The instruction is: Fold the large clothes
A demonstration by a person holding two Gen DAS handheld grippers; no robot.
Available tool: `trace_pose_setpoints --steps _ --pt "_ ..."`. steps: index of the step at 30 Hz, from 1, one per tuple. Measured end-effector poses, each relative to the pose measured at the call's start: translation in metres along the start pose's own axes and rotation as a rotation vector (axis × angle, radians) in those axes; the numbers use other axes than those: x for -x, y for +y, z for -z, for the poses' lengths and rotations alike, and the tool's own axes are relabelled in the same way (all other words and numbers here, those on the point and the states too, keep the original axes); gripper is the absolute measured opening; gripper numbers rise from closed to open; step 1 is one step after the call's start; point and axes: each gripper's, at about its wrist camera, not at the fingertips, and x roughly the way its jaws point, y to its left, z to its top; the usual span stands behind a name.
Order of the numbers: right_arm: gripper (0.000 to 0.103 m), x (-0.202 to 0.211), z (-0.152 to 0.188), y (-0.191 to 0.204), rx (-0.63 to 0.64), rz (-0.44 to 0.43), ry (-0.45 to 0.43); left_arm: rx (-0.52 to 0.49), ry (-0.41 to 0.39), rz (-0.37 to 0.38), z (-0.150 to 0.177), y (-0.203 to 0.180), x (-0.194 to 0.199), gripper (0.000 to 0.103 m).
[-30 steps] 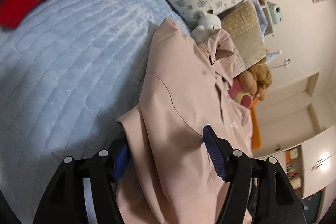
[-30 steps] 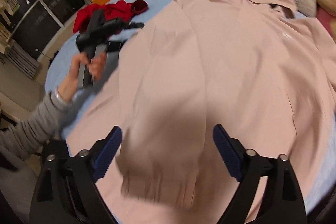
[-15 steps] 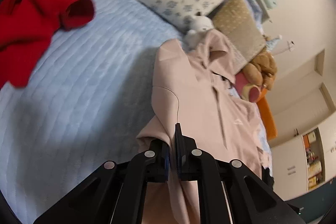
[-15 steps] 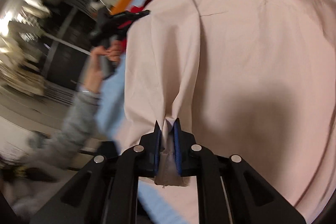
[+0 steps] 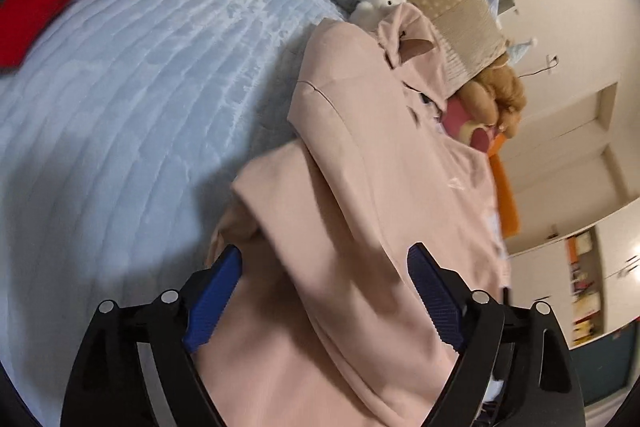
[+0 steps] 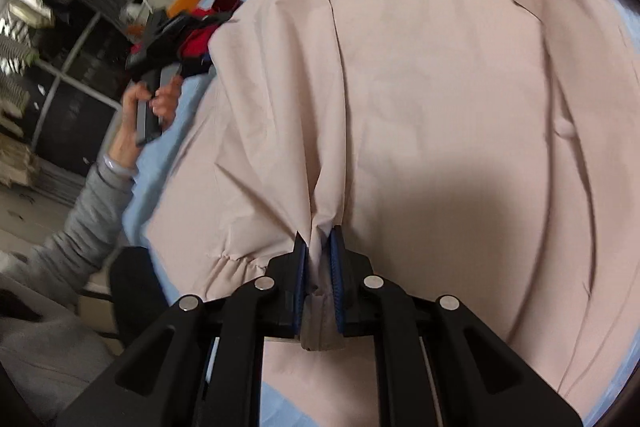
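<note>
The left gripper [image 5: 324, 287] has just been opened, a fold released beneath spread jaws; the right gripper [image 6: 318, 263] is clamped on the hem of the pink jacket [image 6: 440, 87], stretched lengthwise up the bed [image 5: 120, 87].

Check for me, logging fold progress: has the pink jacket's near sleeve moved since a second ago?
Yes. The pink jacket sleeve now lies folded across the body, away from the blue bedspread; the left tongs have just been opening, released.

Soft, warm indoor light, with broad dark shadows cast over the pink garment [image 6: 440, 107] and the blue bedspread [image 5: 120, 107]. Heavy fisheye bending and black vignette at every corner. Motion blur along the left edge of the right wrist view and the right edge of the left.
</note>
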Motion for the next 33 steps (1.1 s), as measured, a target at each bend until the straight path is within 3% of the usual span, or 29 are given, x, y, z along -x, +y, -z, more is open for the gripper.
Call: trace_pose_setpoints --steps 6,8,11,15,16,17,19,22,23,24,25,26,27,30,31,32,33 --pt "0.012 0.035 -0.007 -0.005 -0.126 -0.190 -0.069 0.069 0.102 0.128 0.024 -0.008 -0.002 0.087" --pt "0.012 0.050 -0.016 0.002 -0.131 -0.224 -0.090 0.059 0.085 0.125 0.020 -0.012 -0.011 0.087" --pt "0.012 0.071 -0.026 0.024 -0.113 -0.260 -0.115 0.148 0.059 0.198 0.007 -0.002 -0.034 0.087" --pt "0.011 0.098 -0.035 0.042 -0.069 -0.280 -0.145 0.248 -0.053 0.294 -0.014 0.008 -0.045 0.086" --pt "0.005 0.100 -0.036 0.044 -0.063 -0.271 -0.143 0.256 -0.097 0.284 -0.020 0.009 -0.040 0.086" --pt "0.005 0.096 -0.036 0.046 -0.054 -0.260 -0.130 0.254 -0.141 0.260 -0.023 0.010 -0.032 0.085" --pt "0.005 0.080 -0.030 0.046 -0.026 -0.176 -0.089 0.211 -0.216 0.150 -0.028 0.010 -0.011 0.084" --pt "0.008 0.059 -0.026 0.053 0.073 -0.032 -0.059 0.167 -0.205 0.065 -0.029 0.013 0.003 0.078" --pt "0.011 0.052 -0.025 0.054 0.091 -0.021 -0.055 0.152 -0.199 0.046 -0.028 0.017 0.007 0.078" --pt "0.031 0.044 -0.025 0.060 0.119 0.001 -0.058 0.133 -0.193 0.021 -0.027 0.017 0.007 0.078" --pt "0.068 0.038 -0.023 0.065 0.140 0.015 -0.054 0.123 -0.188 0.008 -0.025 0.020 0.010 0.076" --pt "0.081 0.026 -0.023 0.073 0.172 0.046 -0.043 0.113 -0.185 -0.006 -0.026 0.021 0.009 0.073" --pt "0.084 0.017 -0.020 0.079 0.202 0.072 -0.032 0.102 -0.182 -0.027 -0.025 0.021 0.007 0.071" --pt "0.080 -0.020 -0.013 0.090 0.274 0.136 0.058 0.066 -0.177 -0.071 -0.027 0.021 0.004 0.068" --pt "0.072 -0.036 -0.011 0.091 0.302 0.175 0.100 0.048 -0.177 -0.093 -0.025 0.020 0.004 0.066" --pt "0.062 -0.045 -0.007 0.090 0.311 0.187 0.130 0.033 -0.178 -0.112 -0.023 0.019 0.004 0.059" --pt "0.034 -0.059 -0.003 0.085 0.302 0.172 0.182 0.013 -0.178 -0.142 -0.023 0.018 0.006 0.049"
